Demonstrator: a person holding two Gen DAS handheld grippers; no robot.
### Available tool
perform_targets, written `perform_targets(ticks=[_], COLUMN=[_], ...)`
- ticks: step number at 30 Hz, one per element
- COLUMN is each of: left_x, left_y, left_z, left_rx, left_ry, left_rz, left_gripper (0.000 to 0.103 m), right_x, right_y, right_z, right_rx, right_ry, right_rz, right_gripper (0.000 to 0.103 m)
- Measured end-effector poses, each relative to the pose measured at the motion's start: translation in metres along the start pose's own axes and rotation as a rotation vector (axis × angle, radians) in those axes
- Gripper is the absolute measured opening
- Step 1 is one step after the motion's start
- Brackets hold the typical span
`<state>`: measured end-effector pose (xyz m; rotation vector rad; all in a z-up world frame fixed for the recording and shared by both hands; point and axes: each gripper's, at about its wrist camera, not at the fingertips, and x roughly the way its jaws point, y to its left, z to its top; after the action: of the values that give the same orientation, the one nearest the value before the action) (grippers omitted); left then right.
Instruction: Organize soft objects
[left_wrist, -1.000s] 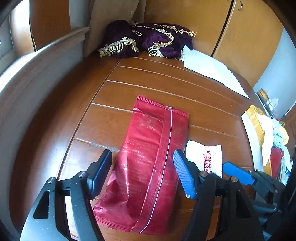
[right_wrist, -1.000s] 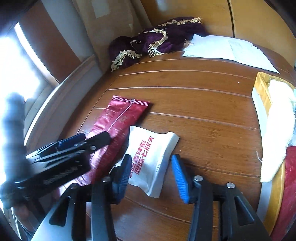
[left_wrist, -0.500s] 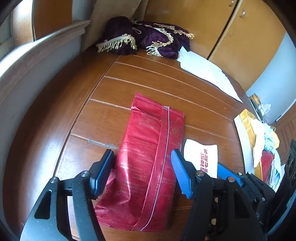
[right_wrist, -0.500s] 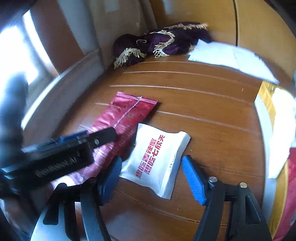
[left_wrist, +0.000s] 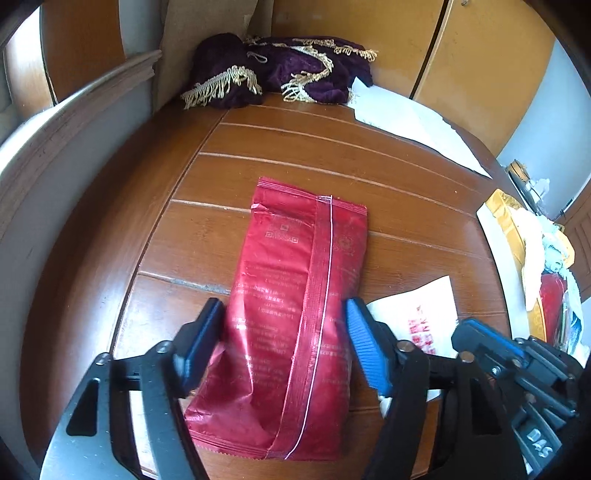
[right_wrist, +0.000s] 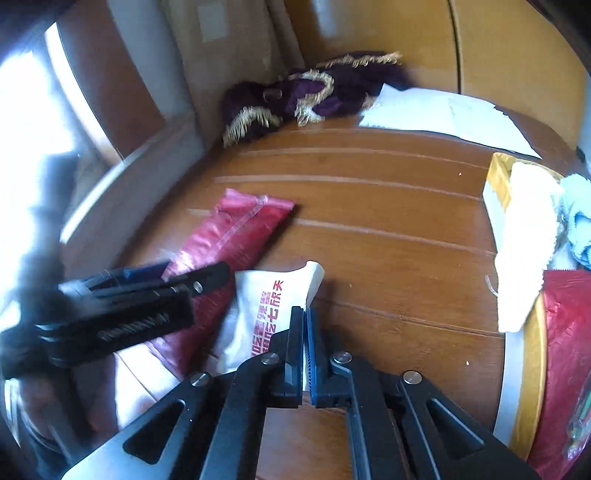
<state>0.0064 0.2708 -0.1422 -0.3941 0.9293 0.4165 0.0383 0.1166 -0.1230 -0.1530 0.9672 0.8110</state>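
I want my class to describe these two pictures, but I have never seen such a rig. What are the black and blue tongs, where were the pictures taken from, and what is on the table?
A person holds a two-fingered claw in each hand, with a camera on each looking along its fingers. The left view shows the left claw open astride a red packet on the wooden table. The right view shows the right claw shut on a white packet, pinching its edge. At the back lie a purple fringed cloth and white paper; a box of cloths stands at the right.
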Motion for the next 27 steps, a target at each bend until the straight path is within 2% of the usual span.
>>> perform_targets(ticks=[1, 3, 4, 5, 12, 14, 15, 16, 17, 19, 22, 27], left_x=[-0.001, -0.003, -0.004, -0.005, -0.018, -0.023, -0.025, -0.027, -0.029, -0.033, -0.040, -0.058], left_y=[0.002, 0.005, 0.008, 0.010, 0.039, 0.045, 0.046, 0.047, 0.048, 0.047, 0.041, 0.027], left_z=[-0.001, -0.001, -0.001, -0.001, -0.003, -0.006, -0.008, -0.010, -0.011, -0.012, -0.013, -0.014], left_rx=[-0.004, -0.019, -0.028, -0.036, -0.146, -0.165, -0.169, -0.178, -0.183, -0.187, -0.184, -0.177], left_ry=[-0.008, -0.014, -0.014, -0.014, -0.025, -0.035, -0.041, -0.044, -0.046, -0.053, -0.071, -0.099], left_rz=[-0.002, -0.017, -0.024, -0.031, -0.140, -0.147, -0.146, -0.149, -0.159, -0.173, -0.183, -0.219], left_gripper=[0.062, 0.058, 0.057, 0.056, 0.055, 0.055, 0.055, 0.055, 0.055, 0.055, 0.055, 0.055], right_x=[-0.003, -0.006, -0.006, -0.006, 0.008, 0.018, 0.020, 0.022, 0.023, 0.024, 0.023, 0.010], right_y=[-0.001, -0.001, 0.001, 0.004, 0.020, 0.024, 0.029, 0.034, 0.038, 0.045, 0.050, 0.048], right_z=[0.000, 0.001, 0.000, 0.000, 0.003, 0.001, 0.000, -0.002, -0.003, -0.006, -0.010, -0.019], right_rx=[0.011, 0.023, 0.019, 0.004, -0.064, -0.085, -0.111, -0.129, -0.143, -0.166, -0.187, -0.167], right_ry=[-0.011, -0.015, -0.020, -0.021, 0.033, 0.066, 0.052, 0.057, 0.053, 0.051, 0.048, 0.026], right_rz=[0.020, 0.043, 0.045, 0.043, 0.016, 0.015, -0.012, -0.044, -0.066, -0.100, -0.109, -0.048], right_gripper=[0.010, 0.038, 0.064, 0.070, 0.070, 0.070, 0.070, 0.066, 0.054, 0.044, 0.042, 0.037])
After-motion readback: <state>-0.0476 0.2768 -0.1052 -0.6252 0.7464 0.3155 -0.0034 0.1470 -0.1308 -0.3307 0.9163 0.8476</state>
